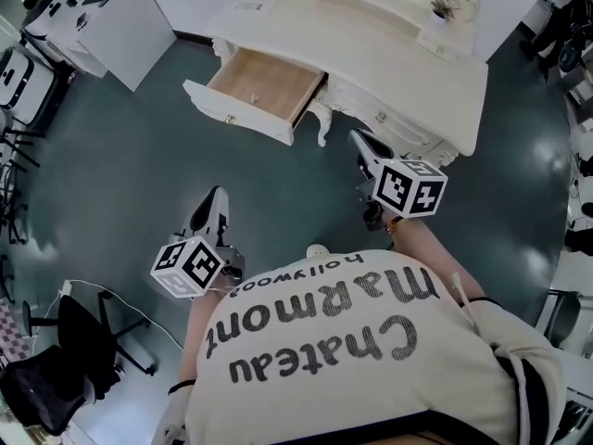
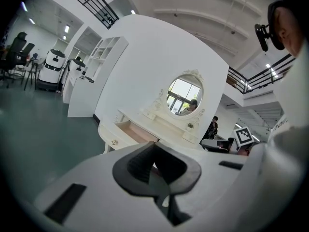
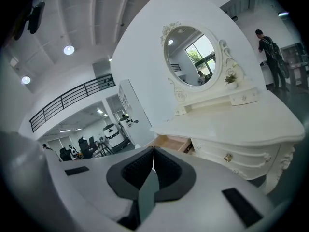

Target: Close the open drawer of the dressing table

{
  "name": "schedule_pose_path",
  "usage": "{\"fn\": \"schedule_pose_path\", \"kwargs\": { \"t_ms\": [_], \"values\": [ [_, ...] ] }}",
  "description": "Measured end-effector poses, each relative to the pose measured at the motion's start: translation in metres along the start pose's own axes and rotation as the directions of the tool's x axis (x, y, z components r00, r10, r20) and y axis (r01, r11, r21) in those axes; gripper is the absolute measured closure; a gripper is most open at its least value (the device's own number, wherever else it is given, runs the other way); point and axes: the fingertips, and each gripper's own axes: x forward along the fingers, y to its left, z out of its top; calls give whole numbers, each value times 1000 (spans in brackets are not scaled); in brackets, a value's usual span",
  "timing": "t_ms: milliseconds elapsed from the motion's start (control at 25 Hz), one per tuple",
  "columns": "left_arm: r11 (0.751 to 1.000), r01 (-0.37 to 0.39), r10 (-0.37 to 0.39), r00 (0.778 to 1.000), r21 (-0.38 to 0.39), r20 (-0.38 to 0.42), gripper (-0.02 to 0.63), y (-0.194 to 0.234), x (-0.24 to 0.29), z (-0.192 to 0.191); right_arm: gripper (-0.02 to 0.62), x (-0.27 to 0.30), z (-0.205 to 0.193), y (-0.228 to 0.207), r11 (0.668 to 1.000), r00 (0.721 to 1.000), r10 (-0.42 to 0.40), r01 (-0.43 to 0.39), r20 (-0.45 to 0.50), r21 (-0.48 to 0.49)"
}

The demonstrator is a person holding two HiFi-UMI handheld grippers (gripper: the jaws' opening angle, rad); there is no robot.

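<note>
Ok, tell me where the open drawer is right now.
In the head view the open drawer juts from the left end of the dressing table, upper centre, beyond the left gripper.

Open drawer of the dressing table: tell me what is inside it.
The drawer shows a bare wooden bottom, nothing on it. Its rear end is covered by the dressing table top.

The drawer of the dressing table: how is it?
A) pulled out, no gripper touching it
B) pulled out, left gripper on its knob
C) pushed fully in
A: the drawer stands pulled out, and the left gripper and right gripper are both apart from it.
</note>
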Motion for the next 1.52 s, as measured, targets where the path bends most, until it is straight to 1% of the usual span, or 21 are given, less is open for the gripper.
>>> {"fn": "schedule_pose_path", "kwargs": {
  "t_ms": [160, 280, 400, 480, 560, 640, 720, 800, 960, 1040, 1240, 1400, 1520],
  "values": [
    [999, -36, 36, 999, 3, 12, 598, 1, 5, -5, 566, 10, 1, -10, 1000, 1000, 30, -30, -4, 2],
    [996, -83, 84, 996, 21, -8, 598, 9, 4, -15, 566, 14, -4, -8, 998, 998, 68, -69, -7, -14],
    [991, -135, 135, 991, 22, -15, 598, 20, 7, -21, 566, 17, -9, -6, 994, 995, 102, -103, -14, -27],
    [987, -162, 162, 987, 19, -13, 598, 26, 11, -21, 566, 20, -13, -8, 993, 994, 104, -106, -29, -55],
    [985, -173, 173, 985, 10, -10, 598, 31, 16, -22, 566, 23, -19, -11, 992, 994, 96, -100, -50, -73],
    [985, -173, 173, 985, -4, -11, 598, 35, 23, -22, 566, 26, -24, -15, 994, 993, 99, -102, -62, -42],
    [985, -171, 171, 985, -12, -11, 598, 41, 30, -21, 566, 31, -26, -15, 992, 990, 124, -125, -63, -2],
    [986, -168, 168, 986, -21, -15, 598, 49, 39, -18, 566, 40, -25, -14, 991, 989, 134, -135, -67, -6],
    [987, -155, 154, 987, -40, -37, 598, 69, 60, -8, 566, 61, -20, -18, 995, 993, 86, -90, -82, -47],
    [988, -147, 144, 988, -48, -48, 598, 78, 72, -1, 565, 71, -15, -20, 997, 994, 73, -76, -84, -28],
    [992, -120, 116, 989, -47, -87, 598, 105, 106, 23, 565, 102, 1, -24, 998, 996, 43, -38, -75, 56],
    [991, -116, 109, 989, -60, -101, 598, 132, 133, 44, 565, 129, 16, -26, 997, 999, 2, 2, -51, 78],
    [995, -93, 88, 987, -35, -133, 597, 149, 151, 49, 565, 144, 23, -26, 995, 999, -27, 30, -41, 92]
  ]
}}
